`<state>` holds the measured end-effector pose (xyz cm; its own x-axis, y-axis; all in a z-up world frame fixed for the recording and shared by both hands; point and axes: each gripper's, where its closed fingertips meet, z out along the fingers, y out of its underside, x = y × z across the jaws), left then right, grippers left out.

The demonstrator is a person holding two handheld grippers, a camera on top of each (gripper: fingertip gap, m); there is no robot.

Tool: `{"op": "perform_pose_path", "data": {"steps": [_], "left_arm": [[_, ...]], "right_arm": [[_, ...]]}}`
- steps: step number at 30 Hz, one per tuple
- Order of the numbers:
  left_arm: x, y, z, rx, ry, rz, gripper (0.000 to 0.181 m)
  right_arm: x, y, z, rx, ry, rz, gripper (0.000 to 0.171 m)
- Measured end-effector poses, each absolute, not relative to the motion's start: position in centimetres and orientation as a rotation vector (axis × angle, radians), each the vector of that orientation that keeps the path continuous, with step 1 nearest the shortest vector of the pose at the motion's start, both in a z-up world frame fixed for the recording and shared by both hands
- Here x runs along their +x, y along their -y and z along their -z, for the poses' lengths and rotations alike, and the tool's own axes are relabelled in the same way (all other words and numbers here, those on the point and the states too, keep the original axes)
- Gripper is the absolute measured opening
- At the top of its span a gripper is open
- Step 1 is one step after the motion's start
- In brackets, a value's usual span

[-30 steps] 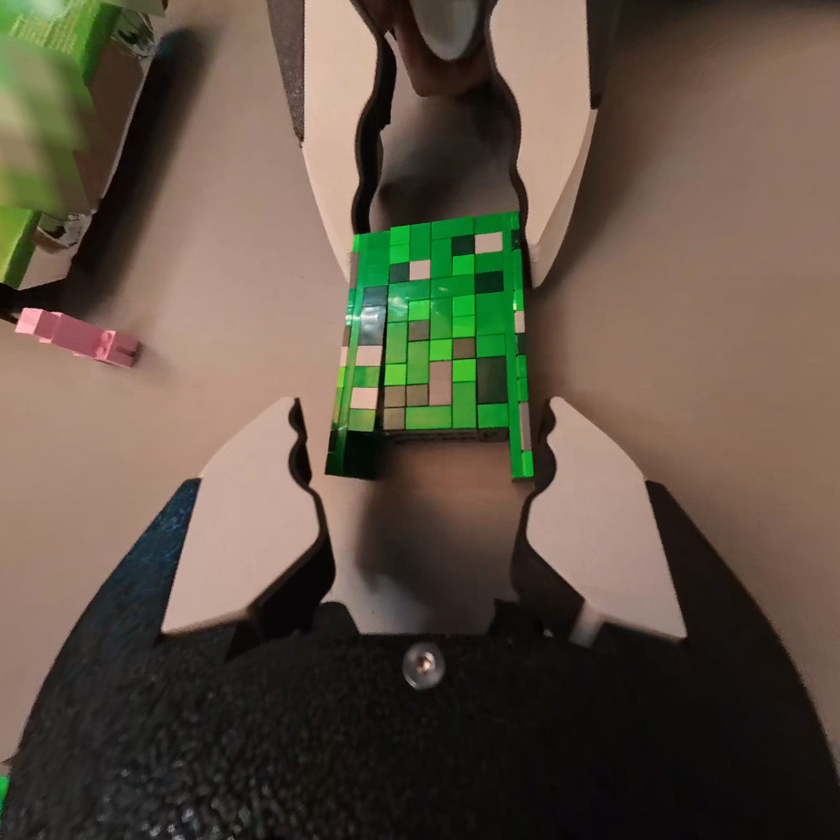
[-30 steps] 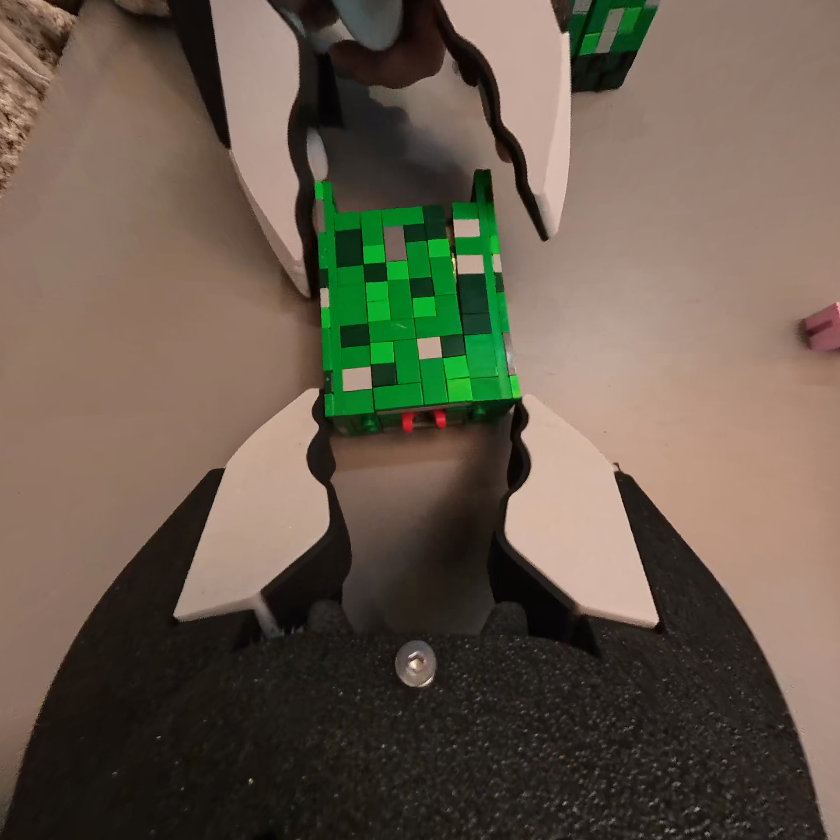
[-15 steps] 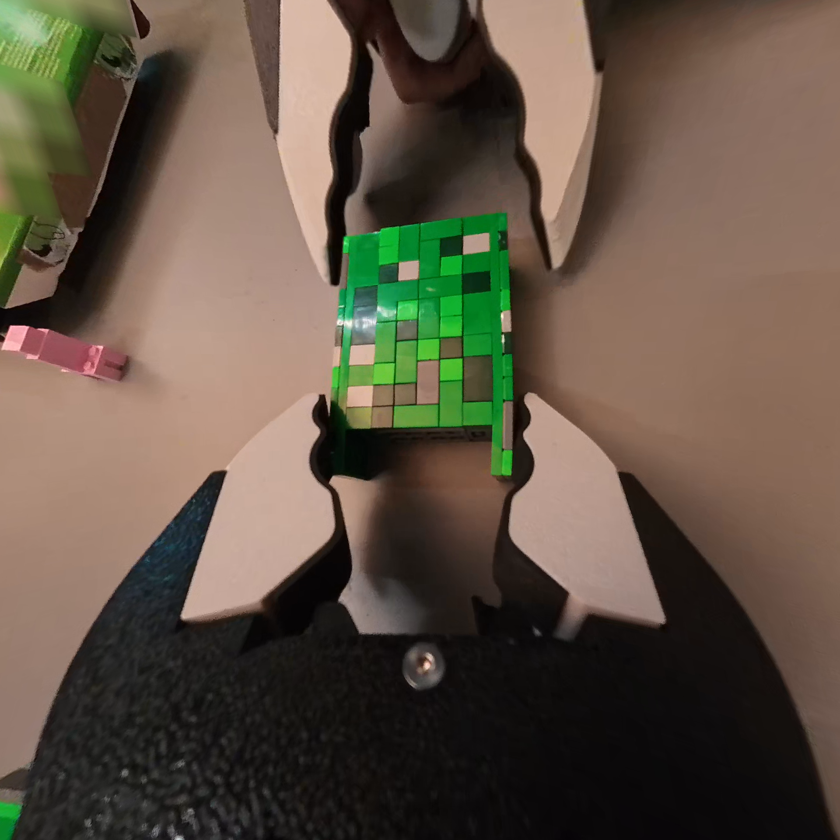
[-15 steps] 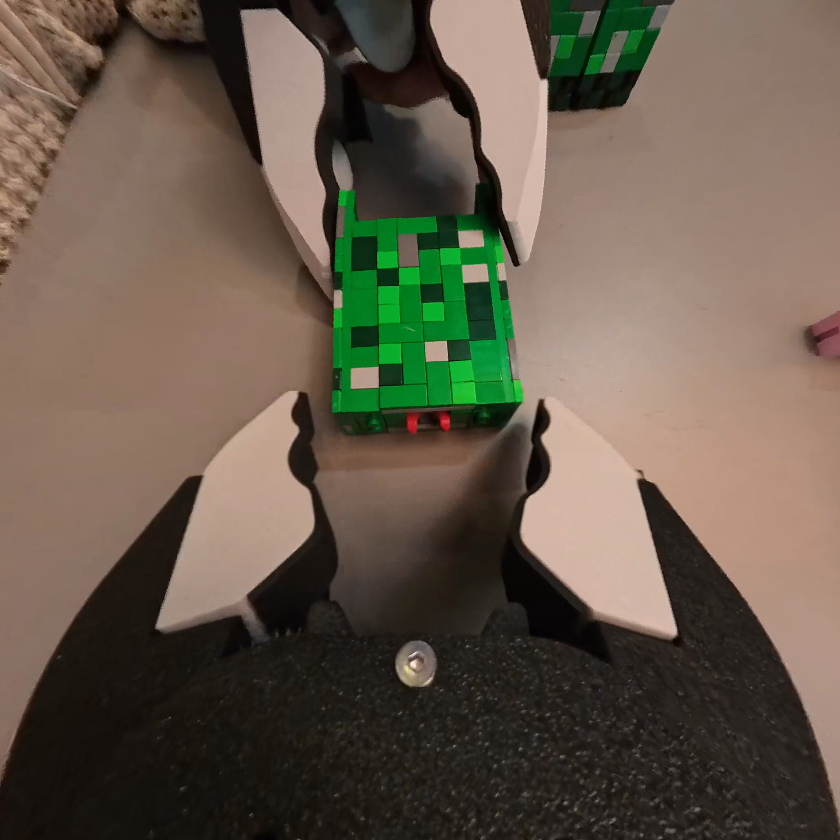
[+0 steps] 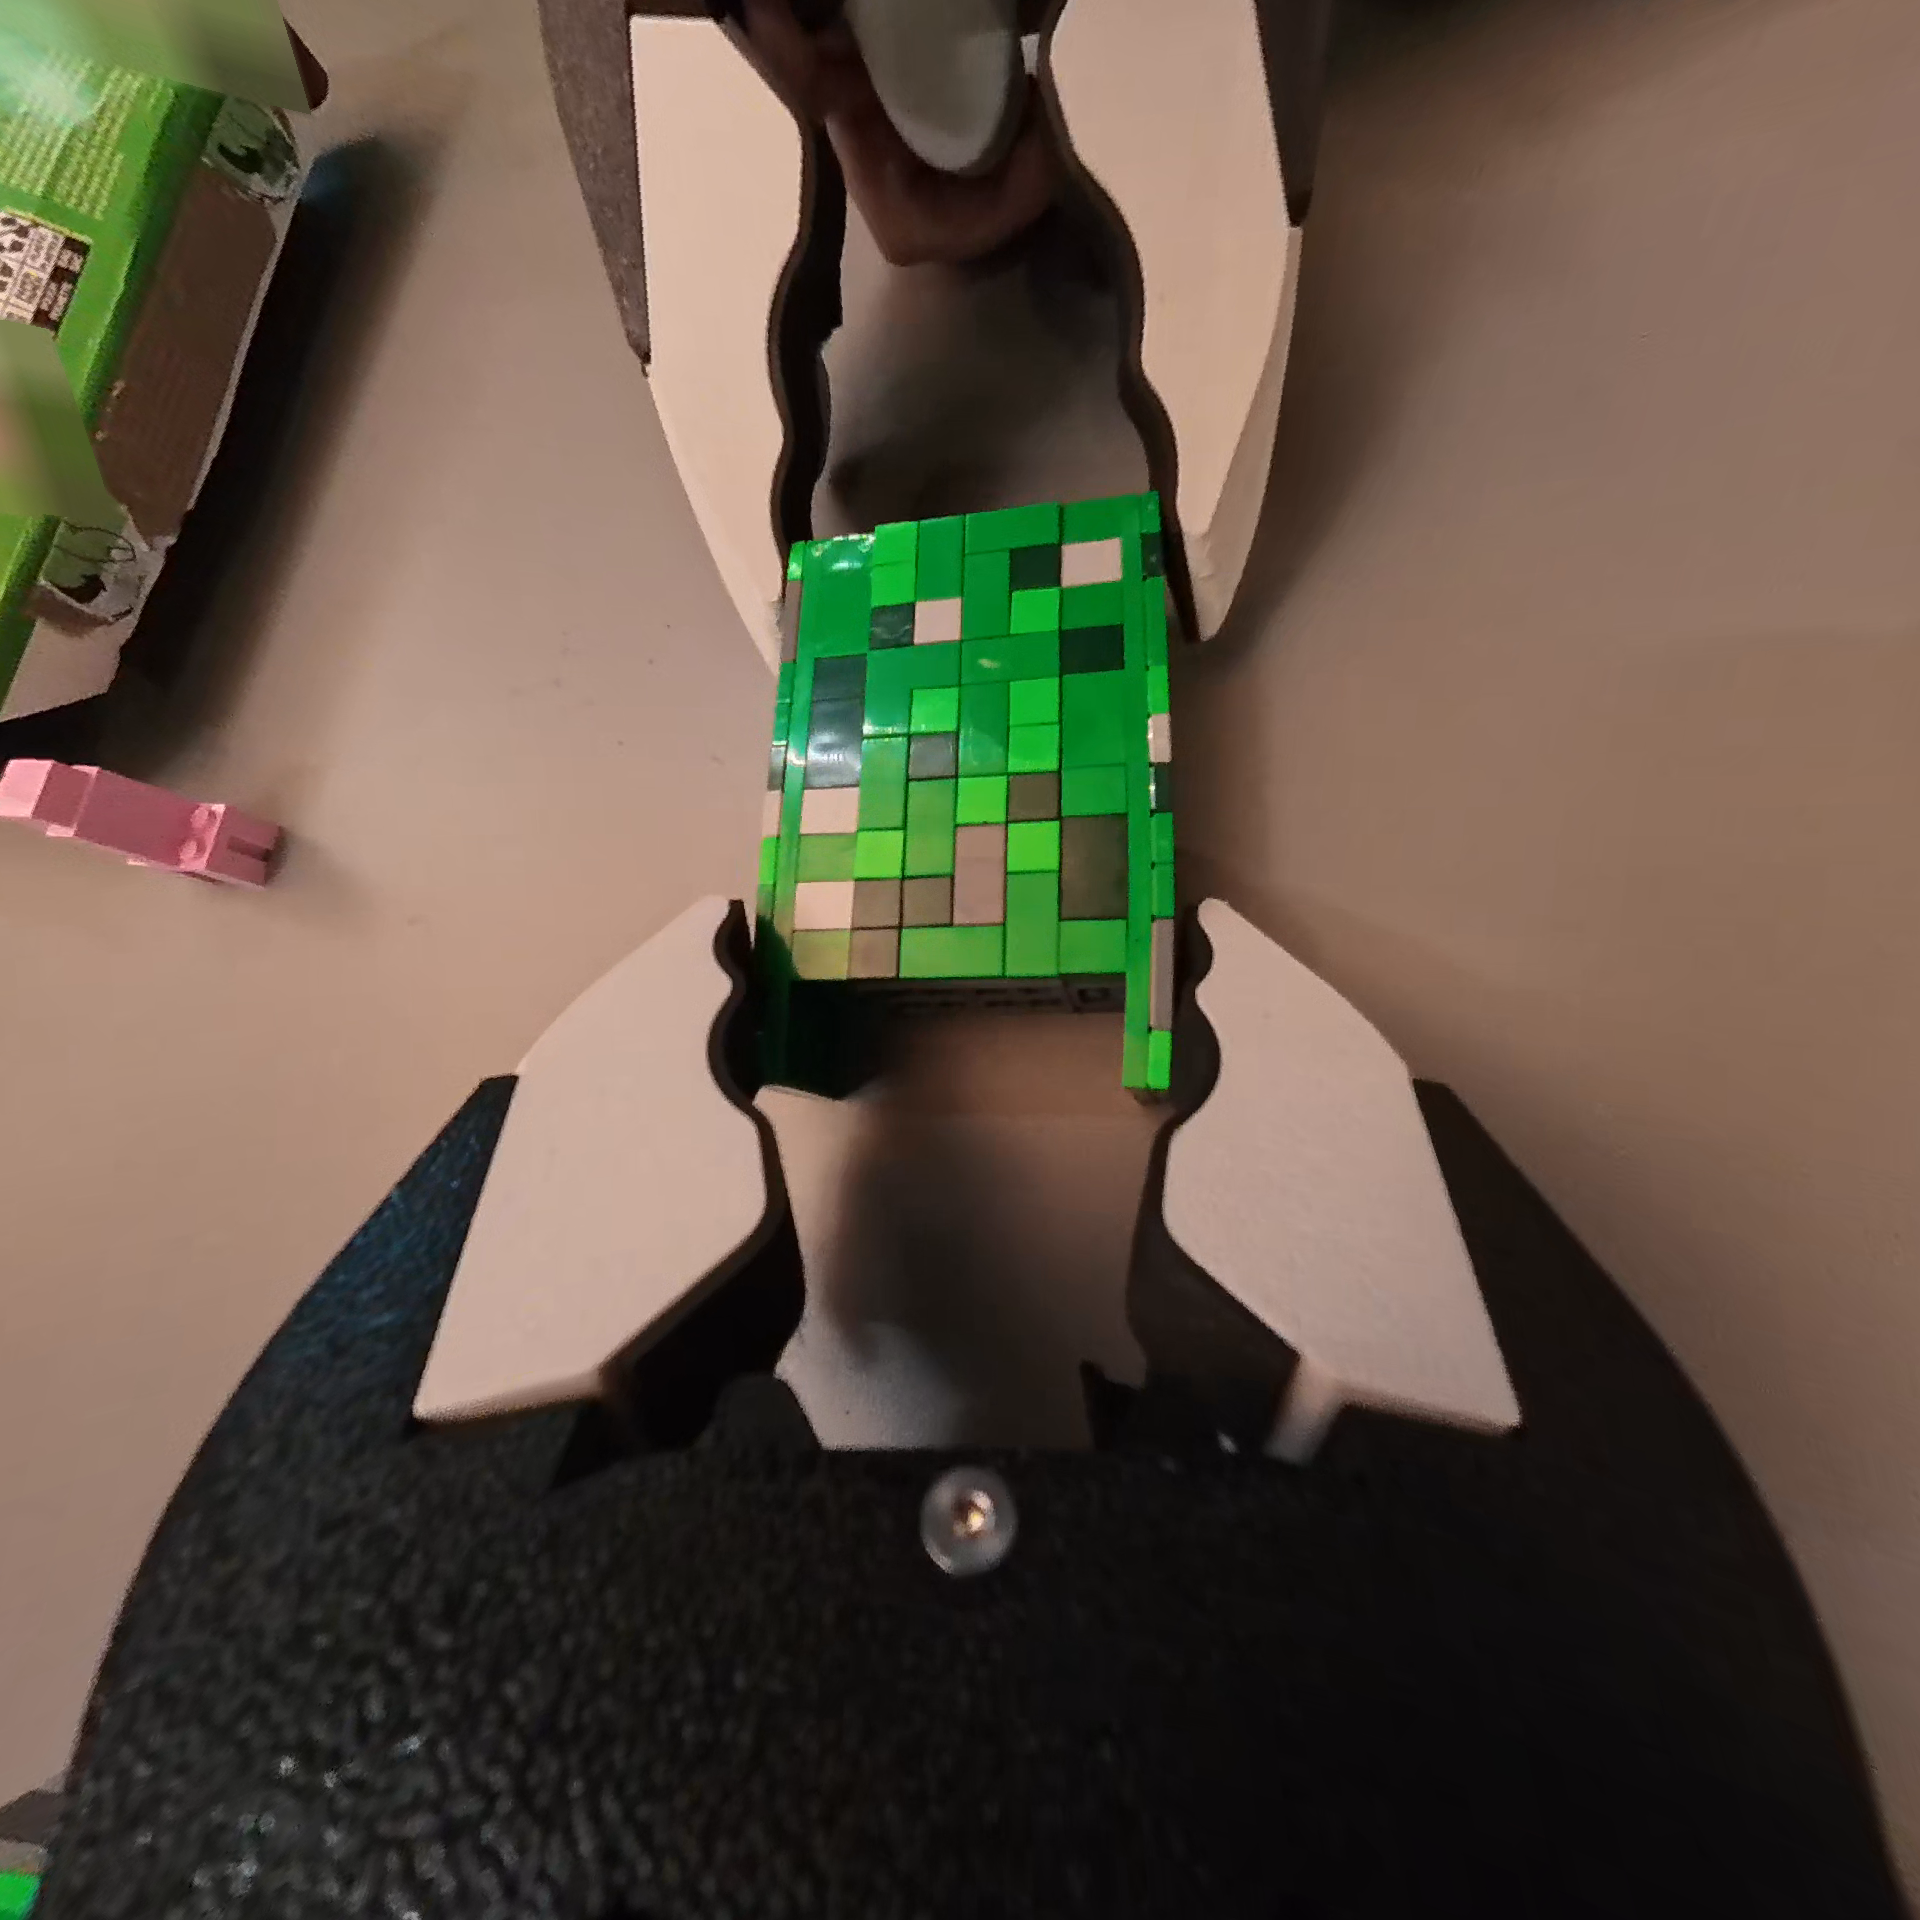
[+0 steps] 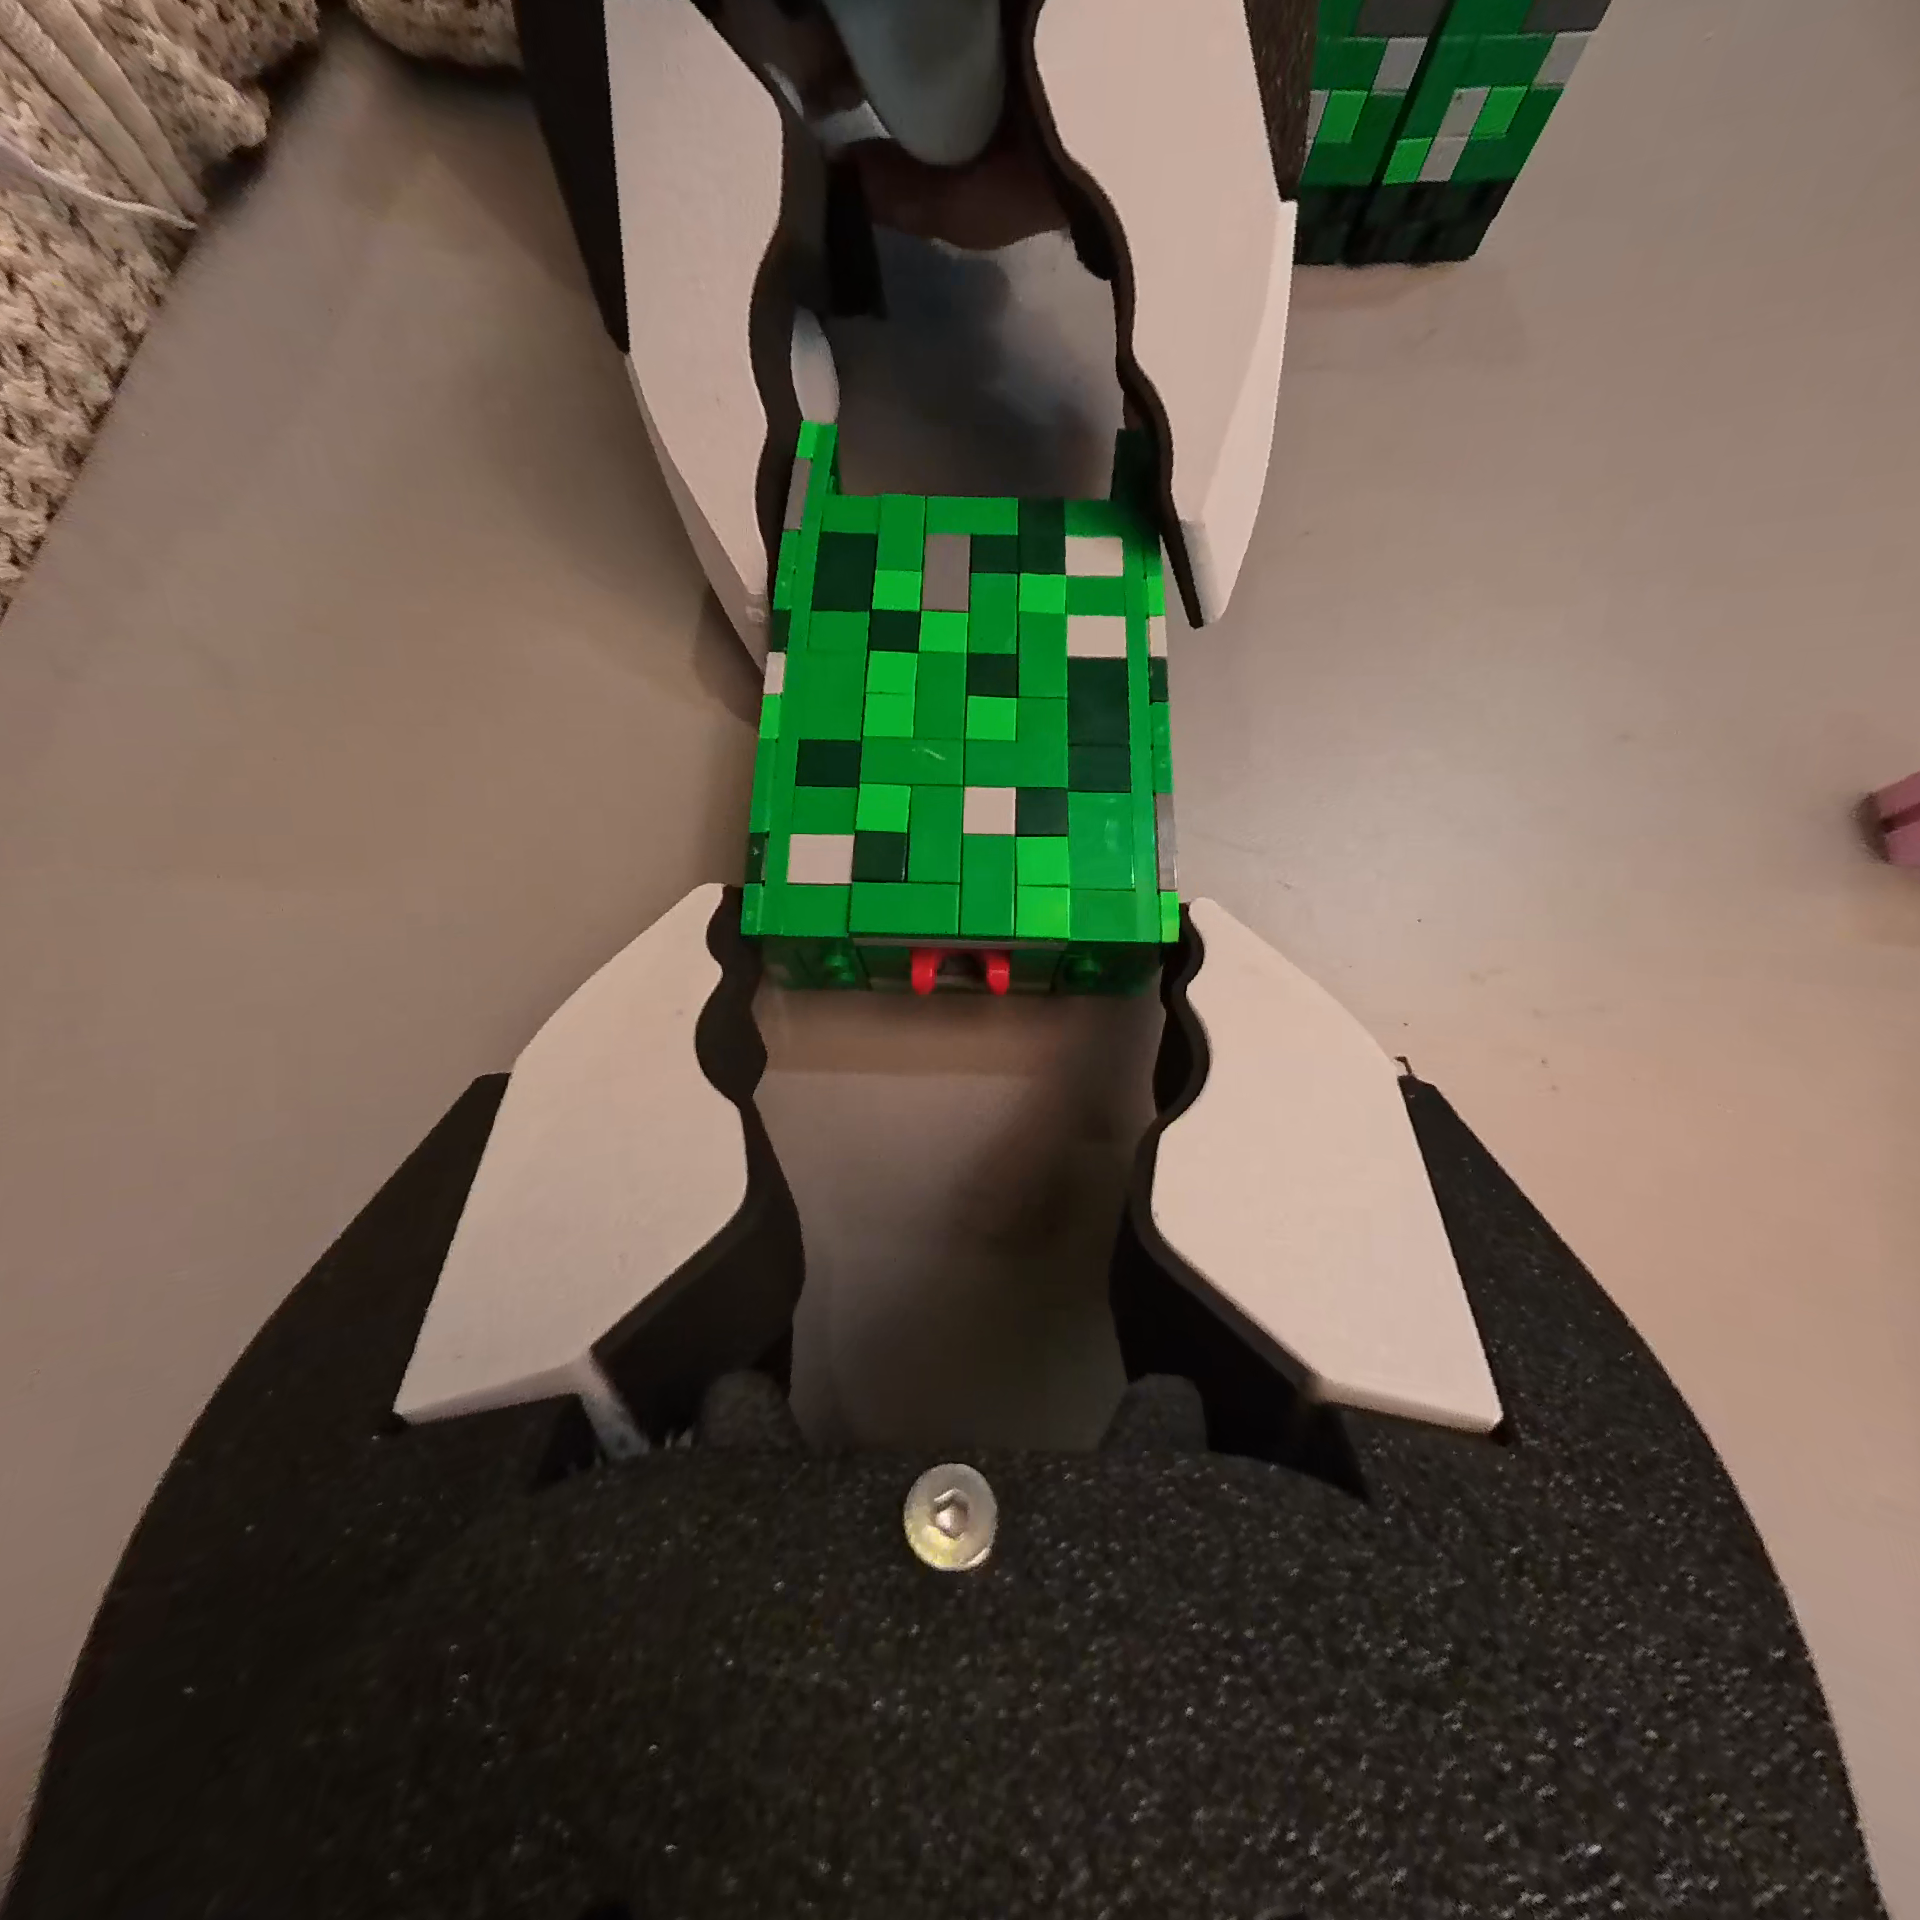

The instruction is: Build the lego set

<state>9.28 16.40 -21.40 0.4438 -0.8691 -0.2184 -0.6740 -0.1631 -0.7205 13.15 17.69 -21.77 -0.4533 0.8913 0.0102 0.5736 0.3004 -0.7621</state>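
A green pixel-patterned Lego block [image 5: 966, 769] lies flat on the beige table [image 5: 1558, 727], between the two grippers, which face each other. My left gripper [image 5: 966, 977] is shut on the end whose two side panels stick out, with the pads against those panels. My right gripper [image 6: 956, 935] is shut on the opposite end, where two red pieces [image 6: 961, 971] show under the block [image 6: 966, 727]. Each gripper also shows at the top of the other's view: the right one in the left wrist view [image 5: 987, 613], the left one in the right wrist view [image 6: 982, 592].
A pink Lego piece [image 5: 145, 821] lies on the table to one side, and its edge shows in the right wrist view [image 6: 1896, 831]. A green cardboard box [image 5: 104, 312] stands beyond it. A second green Lego build [image 6: 1434, 125] stands farther off. A knitted fabric [image 6: 94, 208] lies along the table edge. Some 5 cm of space lies between my two pairs of fingers.
My left gripper closed onto the block's side panels and pushed the splayed panel in. My right gripper opened briefly, then closed on its end again.
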Motion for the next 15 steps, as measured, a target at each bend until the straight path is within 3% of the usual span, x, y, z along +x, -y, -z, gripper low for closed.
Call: {"op": "perform_pose_path", "data": {"steps": [8,12,15], "left_arm": [[9.2,-16.3,21.4,-1.909,-1.315,0.318,0.077],[9.3,-16.3,21.4,-1.910,-1.326,0.322,0.078],[9.3,-16.3,21.4,-1.909,-1.322,0.326,0.079]], "right_arm": [[13.3,-17.4,20.2,-1.211,2.058,-1.054,0.082],[14.2,-15.8,17.6,-1.054,1.964,-1.232,0.038],[14.1,-15.3,18.7,-1.091,2.031,-1.181,0.032]]}}
